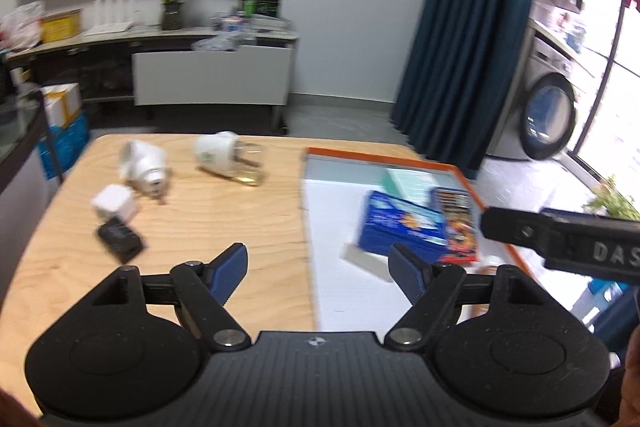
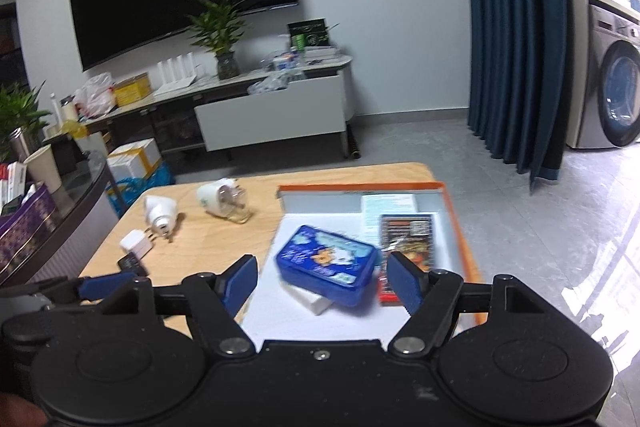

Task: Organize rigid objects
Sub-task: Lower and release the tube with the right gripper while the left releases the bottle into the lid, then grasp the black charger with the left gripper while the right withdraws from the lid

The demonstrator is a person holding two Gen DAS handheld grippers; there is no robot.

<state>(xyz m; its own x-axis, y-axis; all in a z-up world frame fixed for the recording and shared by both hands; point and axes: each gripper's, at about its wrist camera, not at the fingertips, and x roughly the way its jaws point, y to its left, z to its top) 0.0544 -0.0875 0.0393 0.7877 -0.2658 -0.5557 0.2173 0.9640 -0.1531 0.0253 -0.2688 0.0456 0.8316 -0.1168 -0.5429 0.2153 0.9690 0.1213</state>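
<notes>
An orange-rimmed tray (image 1: 384, 155) (image 2: 440, 187) with a white liner sits on the right of the wooden table (image 1: 224, 211) (image 2: 208, 239). In it lie a blue tin (image 1: 404, 227) (image 2: 328, 265) resting on a white block (image 1: 366, 259) (image 2: 312, 301), a red-and-black packet (image 1: 456, 223) (image 2: 406, 239) and a pale card (image 2: 388, 207). On the table lie two white plug adapters (image 1: 146, 167) (image 1: 218, 155), a white cube charger (image 1: 114, 205) (image 2: 136, 245) and a black item (image 1: 120, 241). My left gripper (image 1: 318, 267) is open above the table's front. My right gripper (image 2: 322, 277) is open just above the tin.
A TV stand (image 2: 272, 107) with a plant, boxes and bags stands beyond the table. A blue curtain (image 2: 516, 39) and a washing machine (image 2: 608, 87) are on the right. A glass-topped side table (image 2: 60, 195) stands to the left.
</notes>
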